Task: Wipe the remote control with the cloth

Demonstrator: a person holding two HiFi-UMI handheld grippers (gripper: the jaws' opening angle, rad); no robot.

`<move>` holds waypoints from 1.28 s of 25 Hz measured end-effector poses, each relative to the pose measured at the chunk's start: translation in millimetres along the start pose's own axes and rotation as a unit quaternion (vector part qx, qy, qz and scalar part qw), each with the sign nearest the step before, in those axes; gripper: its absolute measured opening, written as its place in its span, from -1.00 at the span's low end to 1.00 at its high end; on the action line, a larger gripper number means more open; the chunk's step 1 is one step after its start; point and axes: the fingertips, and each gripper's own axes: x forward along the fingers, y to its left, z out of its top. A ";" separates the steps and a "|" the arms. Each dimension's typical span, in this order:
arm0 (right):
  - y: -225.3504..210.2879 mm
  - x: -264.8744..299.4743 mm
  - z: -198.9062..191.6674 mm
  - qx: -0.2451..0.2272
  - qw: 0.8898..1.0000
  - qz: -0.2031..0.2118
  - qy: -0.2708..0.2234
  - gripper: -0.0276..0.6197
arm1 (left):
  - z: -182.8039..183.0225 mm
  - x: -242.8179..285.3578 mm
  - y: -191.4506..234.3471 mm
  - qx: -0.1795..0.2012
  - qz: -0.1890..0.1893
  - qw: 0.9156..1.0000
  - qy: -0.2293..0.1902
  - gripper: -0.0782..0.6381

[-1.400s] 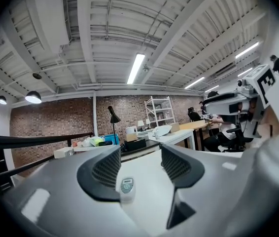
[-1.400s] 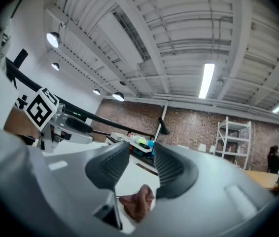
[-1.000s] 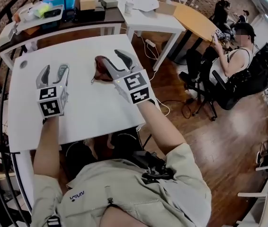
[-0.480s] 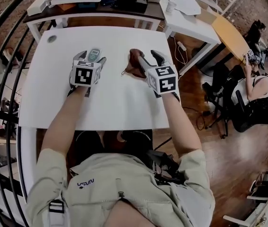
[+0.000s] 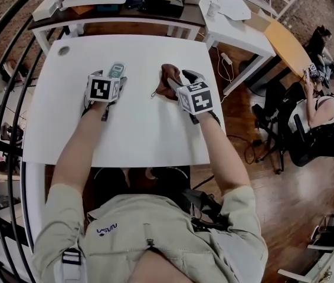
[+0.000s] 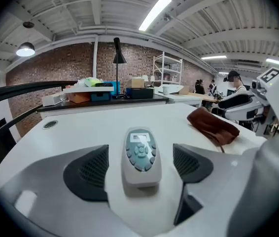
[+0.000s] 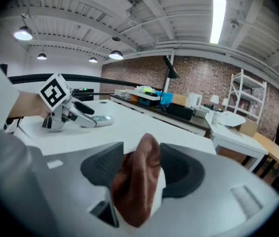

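Both my grippers have come down to the white table since a moment ago, when I held them higher up.

My left gripper now sits low on the table, on the left side. Its fingers are spreading apart. The remote control lies flat on the table between them, with its buttons facing up and its little screen at the far end. I can see a gap of bare table on each side of it, so the fingers do not squeeze it.

My right gripper sits low too, near the right edge of the table. Its fingers are spreading as well. The brown cloth is bunched up in a lump between them. A bit of white shows between the cloth and the finger on the right, so they are not pinching it. On the left side the cloth covers part of the other finger.

From the head view, the remote control and the cloth lie side by side but apart, each just in front of its own gripper.
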 end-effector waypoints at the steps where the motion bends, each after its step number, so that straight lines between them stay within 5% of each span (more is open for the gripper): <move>1: -0.1 1.7 -2.1 0.001 1.000 0.002 0.004 -0.22 | -1.0 3.1 0.7 0.002 -0.002 1.000 0.007 0.31; 12: 0.4 20.2 -22.5 0.031 0.997 0.038 0.057 -0.12 | -12.4 22.2 -0.8 0.003 -0.023 0.995 0.099 0.35; 16: 1.7 21.8 -28.7 0.031 0.996 0.038 0.072 -0.12 | -11.3 21.7 1.6 0.007 -0.024 0.995 0.099 0.29; 19: 2.1 21.2 -29.8 0.032 0.996 0.039 0.074 -0.12 | -9.5 20.2 1.7 0.014 -0.032 0.995 0.097 0.01; 32: 1.7 28.5 -49.8 0.045 0.992 0.048 0.103 -0.12 | -4.5 6.3 1.4 0.003 -0.004 0.999 0.049 0.00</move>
